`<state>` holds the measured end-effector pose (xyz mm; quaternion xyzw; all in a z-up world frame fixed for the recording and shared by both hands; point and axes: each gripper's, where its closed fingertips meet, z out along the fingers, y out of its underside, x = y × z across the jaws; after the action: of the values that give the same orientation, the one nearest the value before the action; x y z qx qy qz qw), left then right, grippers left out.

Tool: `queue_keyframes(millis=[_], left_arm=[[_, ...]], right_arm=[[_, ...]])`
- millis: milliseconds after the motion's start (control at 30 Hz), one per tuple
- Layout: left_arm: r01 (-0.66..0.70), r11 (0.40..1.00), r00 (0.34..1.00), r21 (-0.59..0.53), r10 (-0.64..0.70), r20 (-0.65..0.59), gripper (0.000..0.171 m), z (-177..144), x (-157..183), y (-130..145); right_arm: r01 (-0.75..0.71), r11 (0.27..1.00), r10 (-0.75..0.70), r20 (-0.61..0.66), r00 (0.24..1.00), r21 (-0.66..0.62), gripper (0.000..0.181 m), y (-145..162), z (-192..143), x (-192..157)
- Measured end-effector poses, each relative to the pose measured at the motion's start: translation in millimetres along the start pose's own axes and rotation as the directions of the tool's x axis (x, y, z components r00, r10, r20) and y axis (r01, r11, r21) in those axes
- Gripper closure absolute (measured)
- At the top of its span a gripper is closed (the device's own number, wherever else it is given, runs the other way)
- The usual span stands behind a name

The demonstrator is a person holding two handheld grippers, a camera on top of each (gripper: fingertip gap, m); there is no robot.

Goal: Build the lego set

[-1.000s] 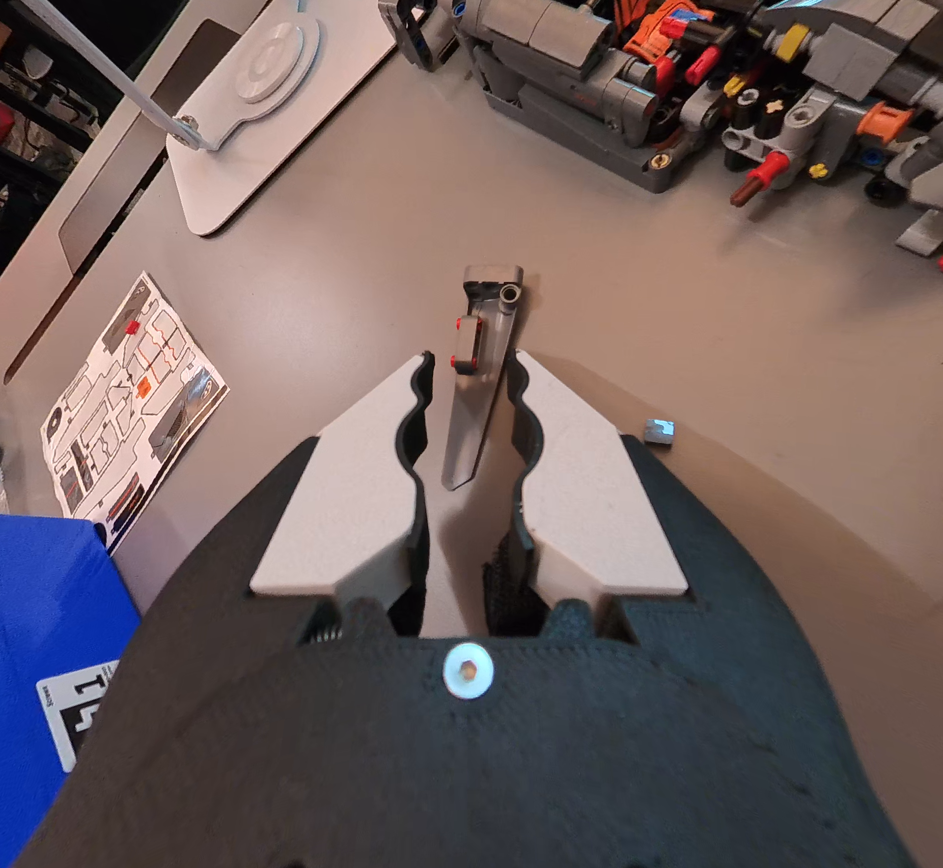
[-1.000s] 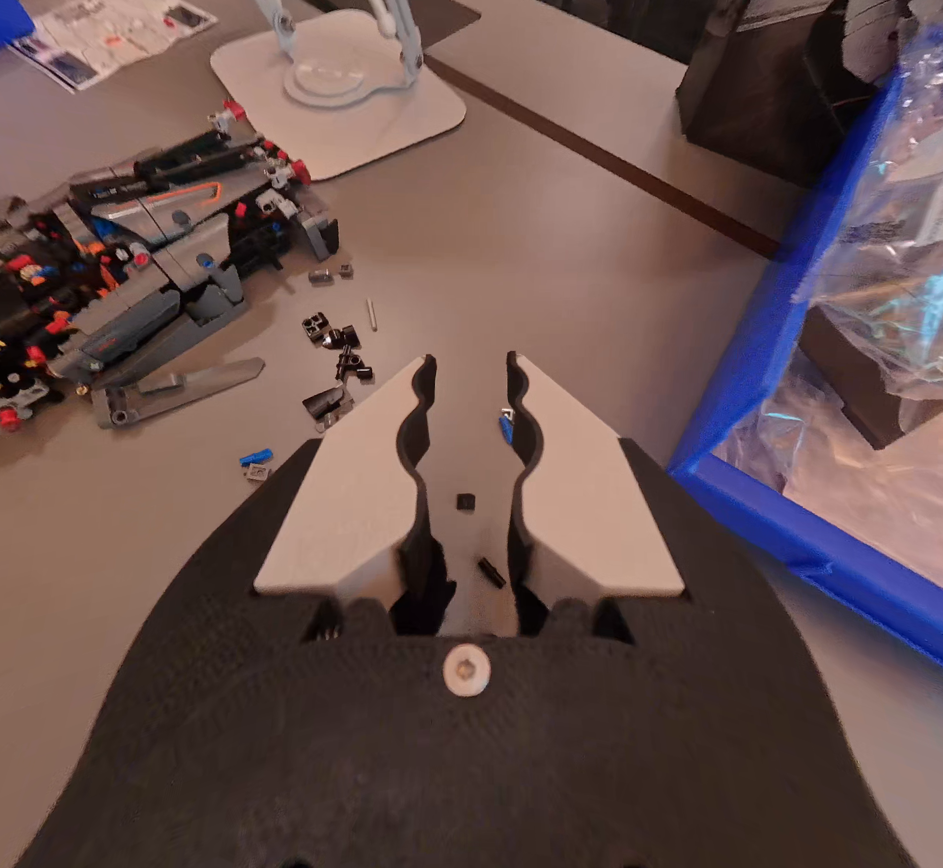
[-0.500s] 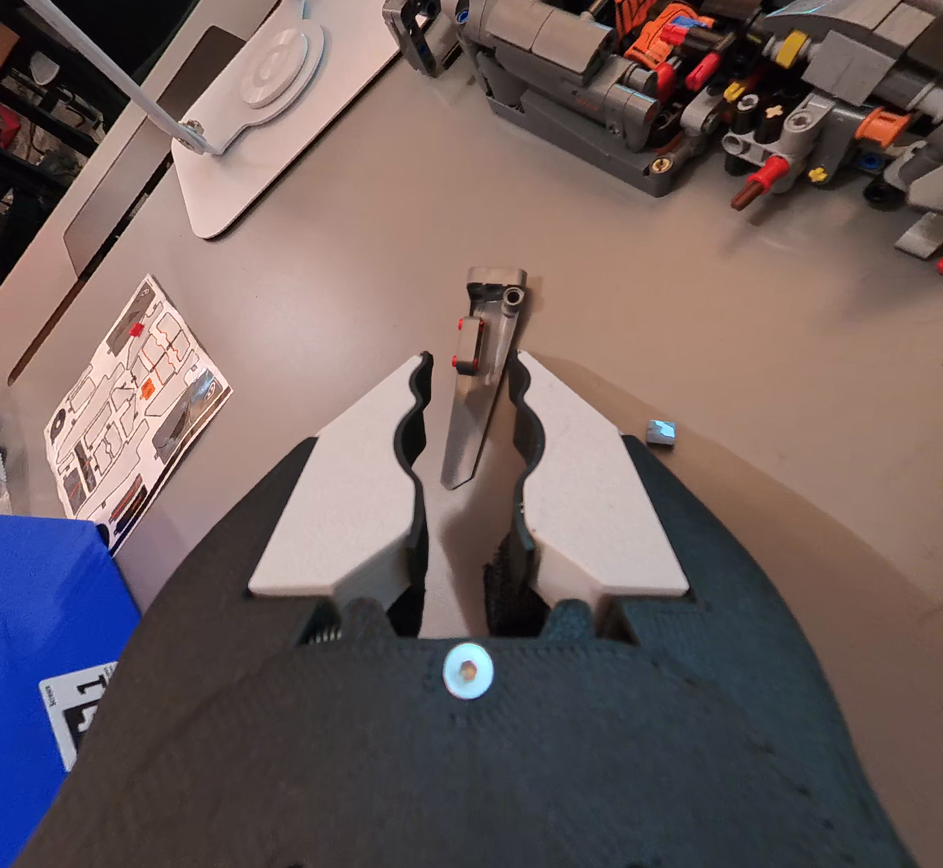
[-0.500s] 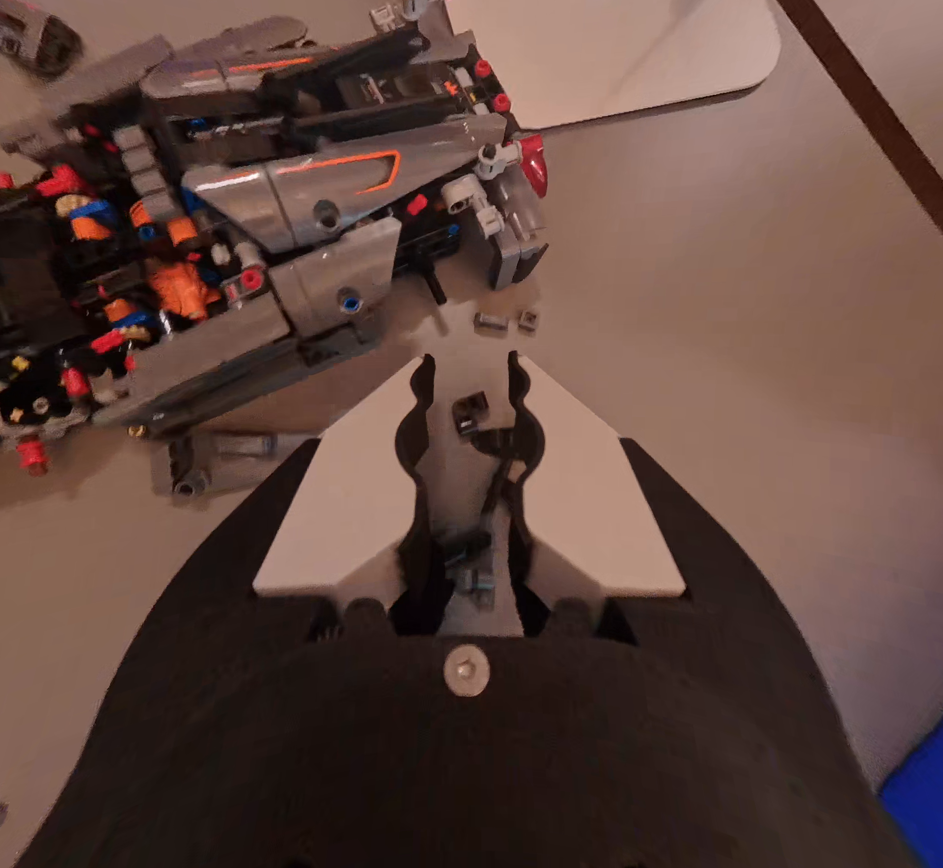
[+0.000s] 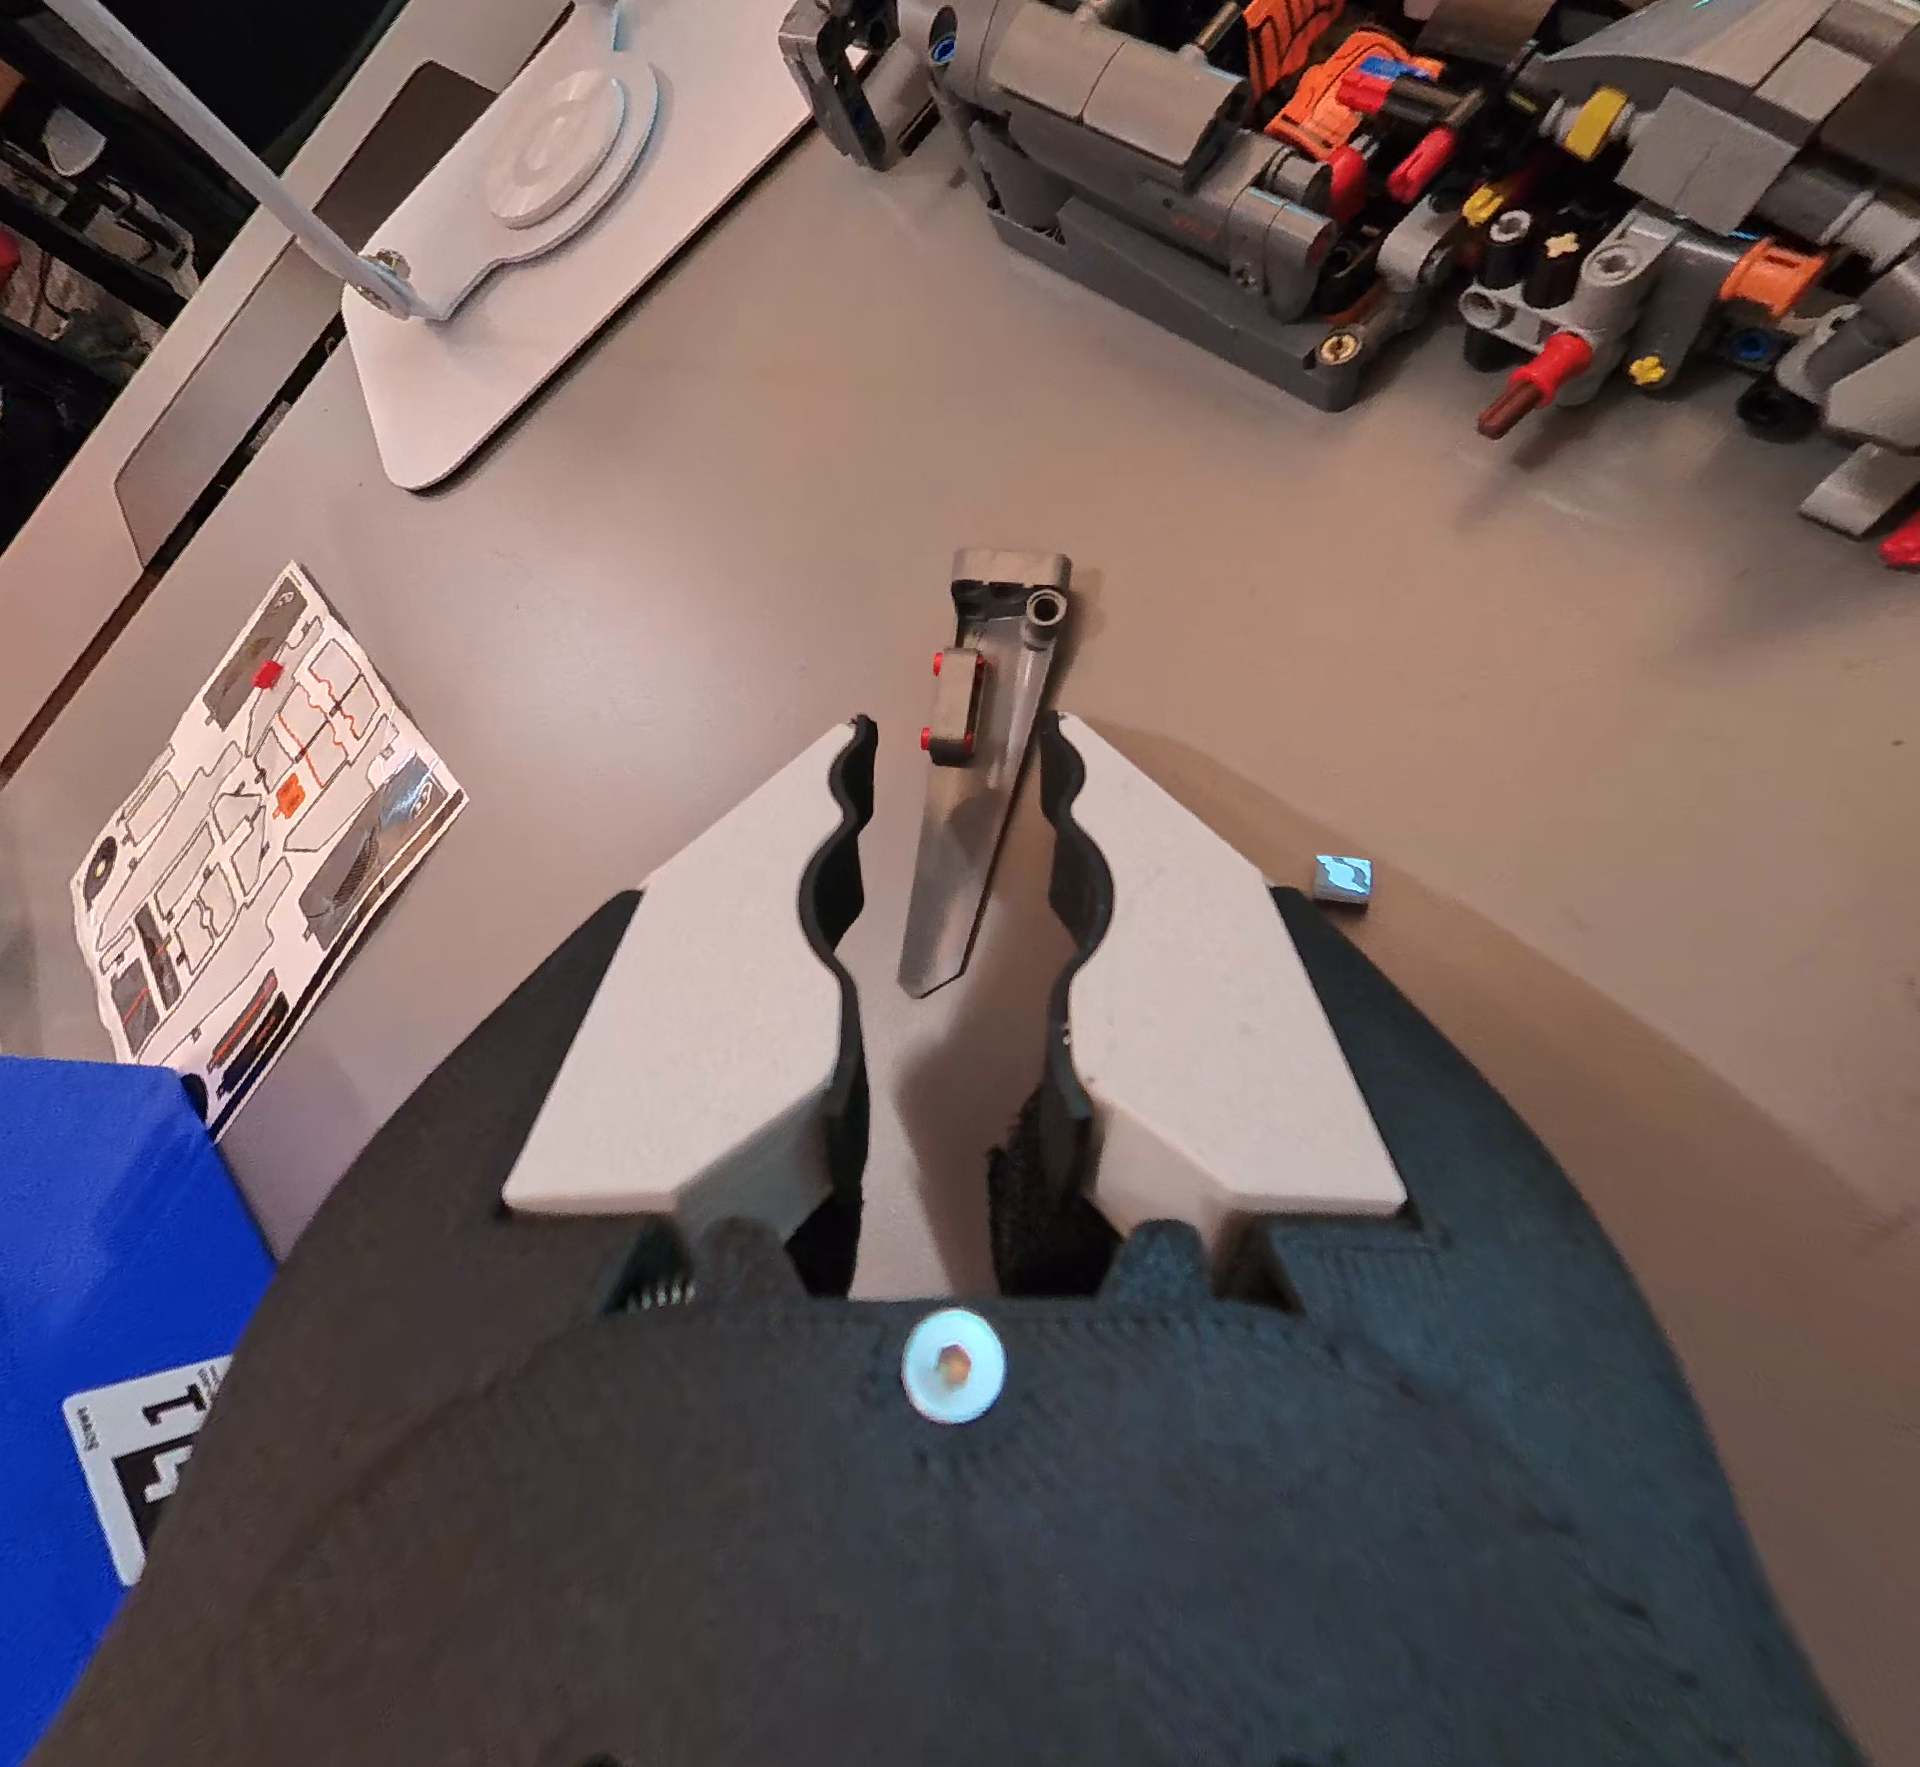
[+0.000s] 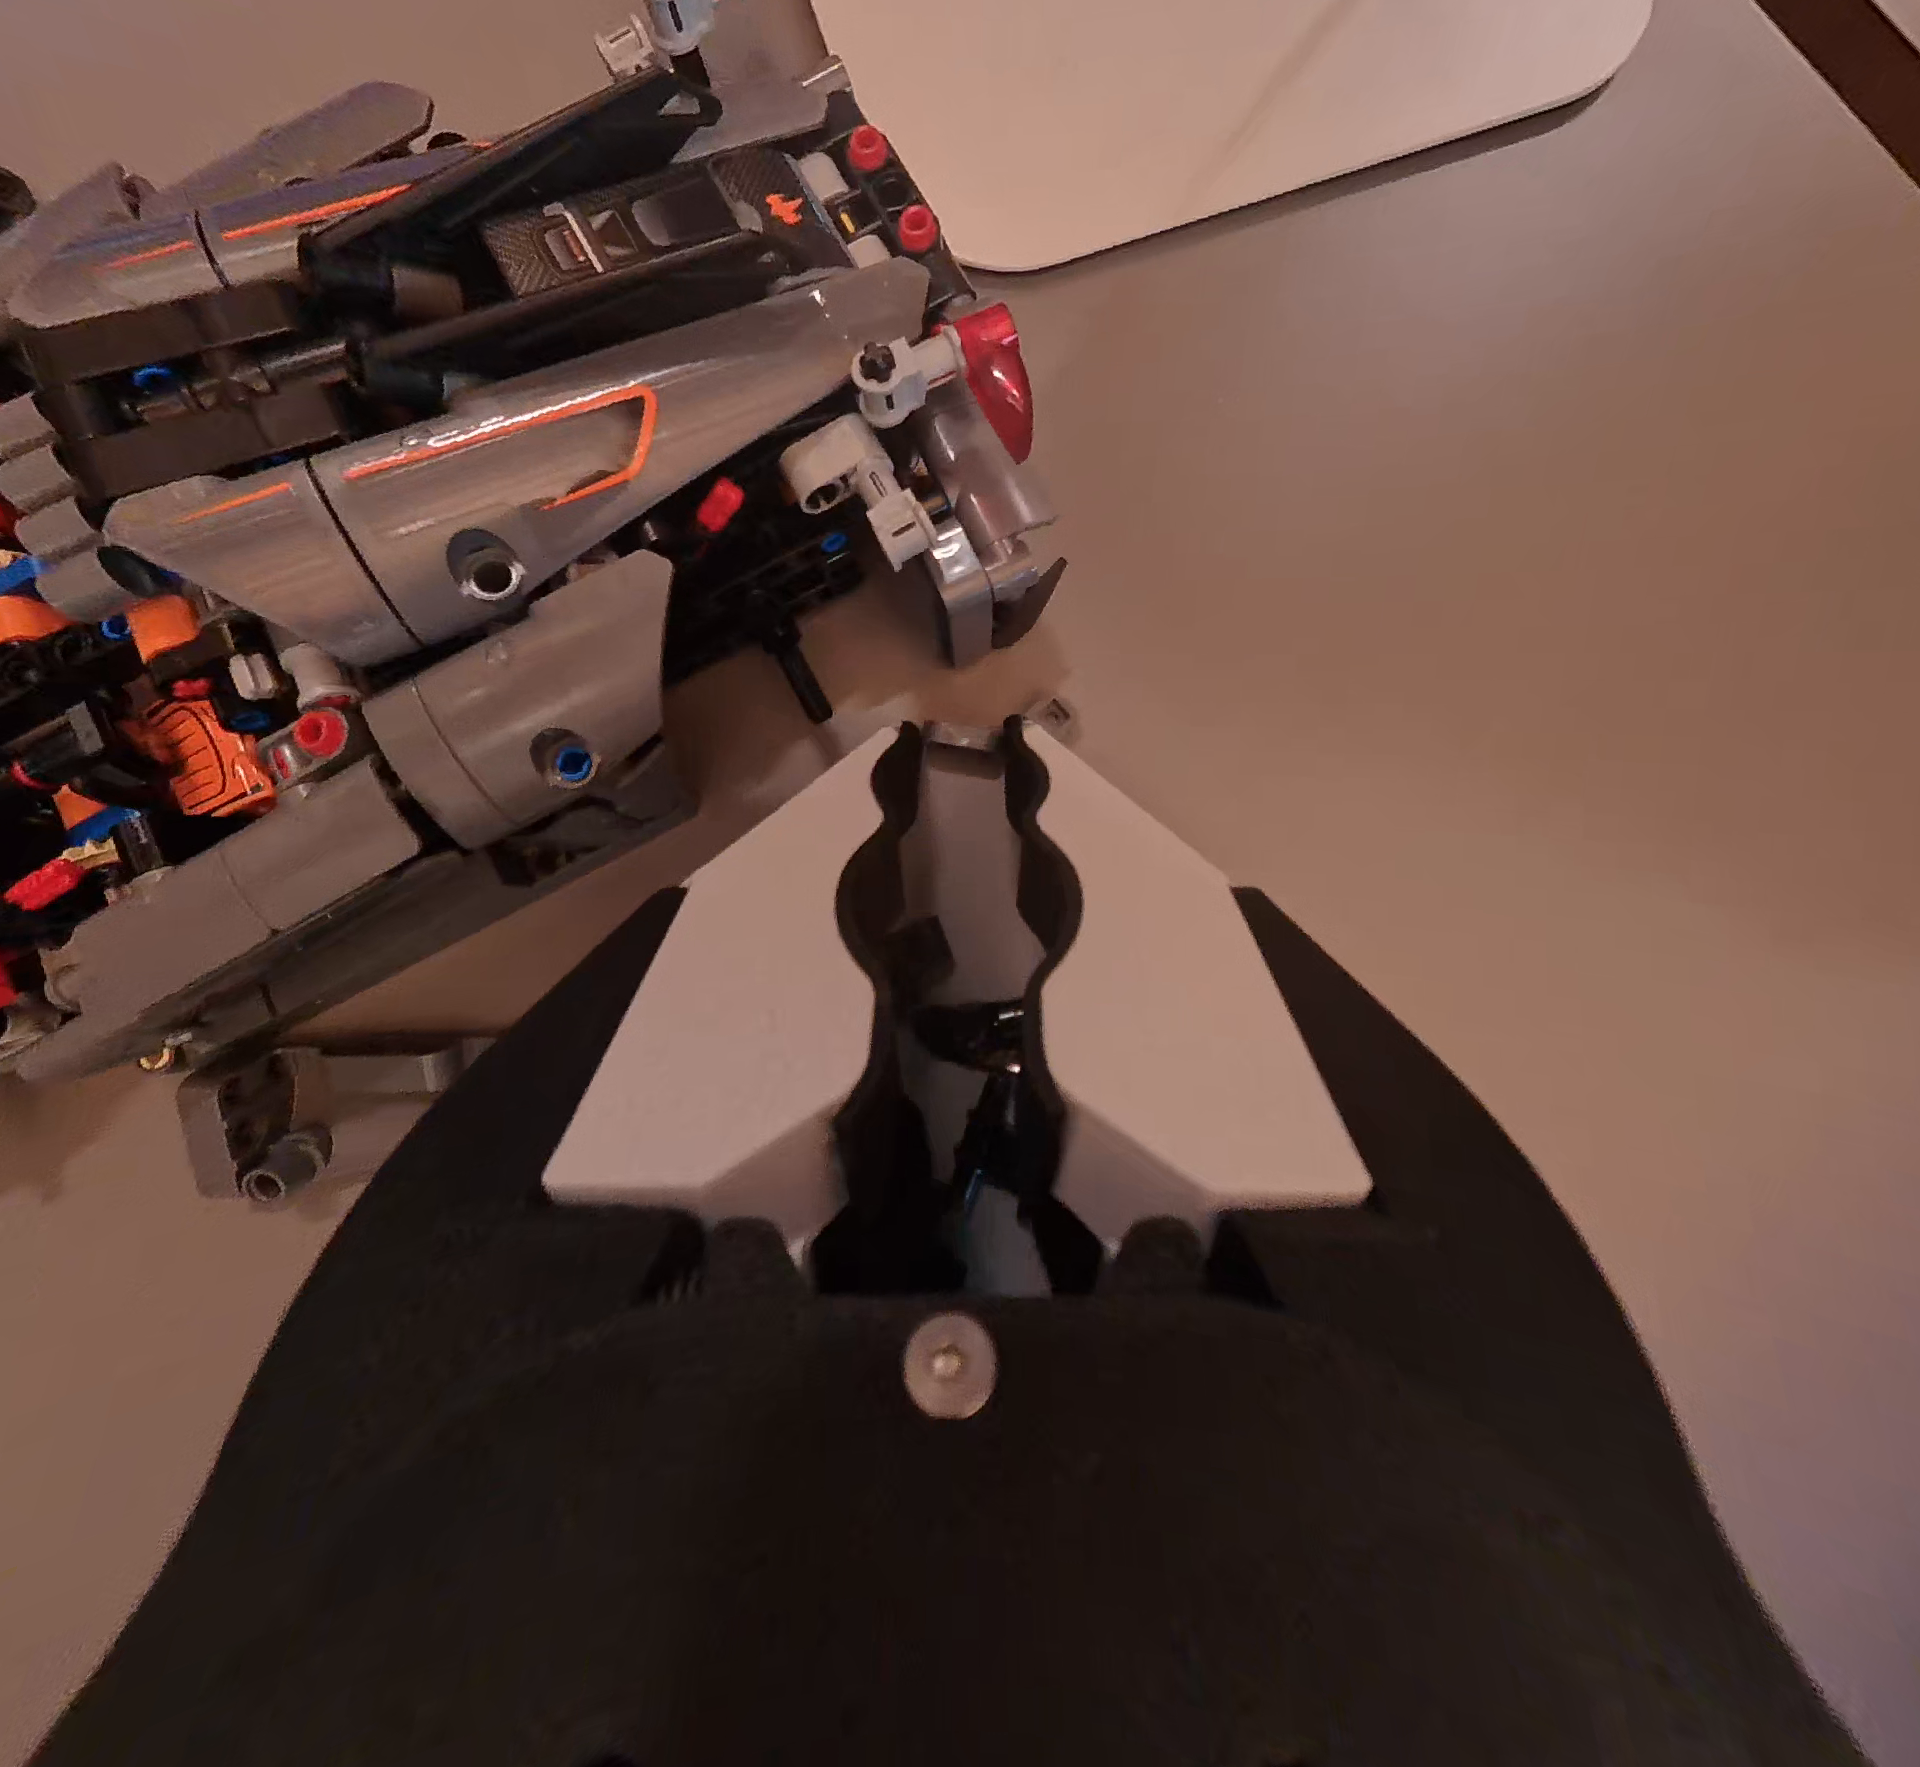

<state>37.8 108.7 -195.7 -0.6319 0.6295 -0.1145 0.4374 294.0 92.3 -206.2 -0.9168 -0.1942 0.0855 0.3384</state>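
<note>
In the left wrist view my left gripper (image 5: 951, 730) hung over the bench (image 5: 1351, 678) with its jaws spread, and the long grey wing piece (image 5: 977, 782) with its red-pinned block lay flat on the bench between them, gripped by neither side as far as I could see. A small grey tile (image 5: 1342, 880) sat just beside the right finger, a sticker sheet (image 5: 260, 844) lay off to the left near a blue box (image 5: 94, 1250), and the half-built car model (image 5: 1351, 138) stood well apart at the top, beside the white lamp base (image 5: 540, 190). In the right wrist view my right gripper (image 6: 961, 730) was low at the model's (image 6: 468, 491) rear corner, its jaws drawn close on a small grey piece (image 6: 961, 743) at the tips; I could not tell whether they truly pinched it or only framed it. Loose black parts (image 6: 966, 1031) lay further back between the fingers. I judged this to be the picking-up step: fetching small parts and the wing for the model's side. The next move called for confirming the right grip and lifting cleanly without nudging the model, then closing the left jaws square across the wing's narrow blade.
</note>
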Motion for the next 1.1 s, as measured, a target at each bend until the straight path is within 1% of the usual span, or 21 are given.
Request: queue_keyframes(millis=[167,267,400,567,667,800,900,1033,1100], left_arm=[[0.000,1.000,1.000,0.001,0.000,0.004,0.141,-0.1,-0.6,-0.1],[0.012,1.000,1.000,0.019,-0.013,0.023,0.138,-2.2,-4.9,-1.8],[0.048,0.996,0.998,0.079,-0.051,0.035,0.137,-8.9,-10.5,-8.4],[0.036,0.996,0.998,0.085,-0.041,0.053,0.136,-10.2,-11.3,-10.4],[0.019,0.994,0.996,0.107,-0.027,0.080,0.136,-15.2,-13.3,-15.5],[0.005,0.985,0.990,0.173,-0.029,0.137,0.138,-32.9,-21.4,-31.1],[0.031,0.969,0.992,0.247,-0.060,0.109,0.138,-45.2,-17.4,-51.6],[-0.023,0.953,0.995,0.302,-0.006,0.095,0.138,-54.7,-3.0,-81.4],[-0.038,0.942,0.997,0.333,0.016,0.071,0.138,-57.4,7.8,-96.2]], right_arm=[[0.012,1.000,-0.012,0.007,1.000,-0.001,0.168,0.1,-1.5,-0.1],[0.002,1.000,-0.002,0.012,1.000,0.014,0.167,0.3,-10.1,-2.5],[0.003,0.998,-0.003,0.009,1.000,0.062,0.168,-4.1,-35.1,-10.9],[0.007,0.989,-0.008,0.006,1.000,0.147,0.168,-13.9,-71.9,-29.3],[0.020,0.980,-0.021,0.002,1.000,0.199,0.168,-20.9,-91.6,-45.9],[0.078,0.967,-0.076,-0.016,0.997,0.242,0.168,-28.4,-110.1,-72.1],[0.121,0.961,-0.120,-0.019,0.993,0.250,0.168,-31.4,-118.0,-92.3],[0.114,0.949,-0.138,0.064,0.988,0.293,0.168,-38.9,-125.0,-122.5],[0.115,0.945,-0.147,0.085,0.985,0.306,0.168,-41.0,-127.1,-132.9]])
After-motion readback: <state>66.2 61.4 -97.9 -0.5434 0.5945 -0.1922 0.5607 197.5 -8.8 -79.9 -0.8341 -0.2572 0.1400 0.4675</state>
